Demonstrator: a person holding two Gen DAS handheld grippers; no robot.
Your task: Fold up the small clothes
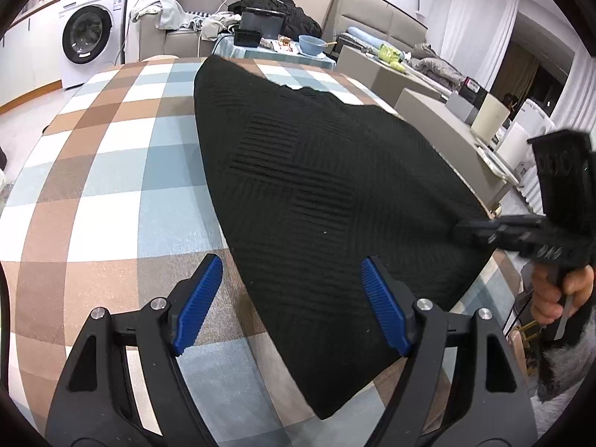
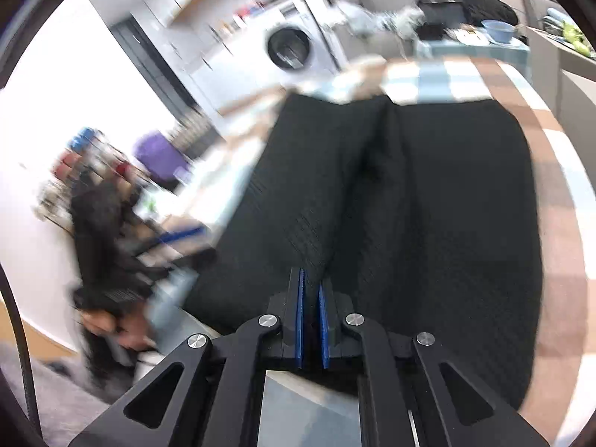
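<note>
**Checkered tabletop, one black knit, and a fold that could slide**

Checkered tabletop [image 1: 111, 171] in a lived-in room, washing machine [image 1: 89, 33] at upper left of the left wrist view. The black knit garment [image 1: 316, 193] lies flat across the middle of the frame, its near corner reaching toward bottom centre.

What worries me: the left gripper [image 1: 292, 303] is spread wide, pinching nothing, so that side of the cloth is loose. One pad sits over the tabletop, the other over the fabric's lower edge. If the other side pulls, the whole piece could probably drag instead of folding.

Right gripper [image 2: 311, 298] has its pads pressed together at the garment's near edge. Whether cloth is caught between them I honestly can't tell; that view is blurry. A soft ridge runs up the fabric ahead of it.
</note>
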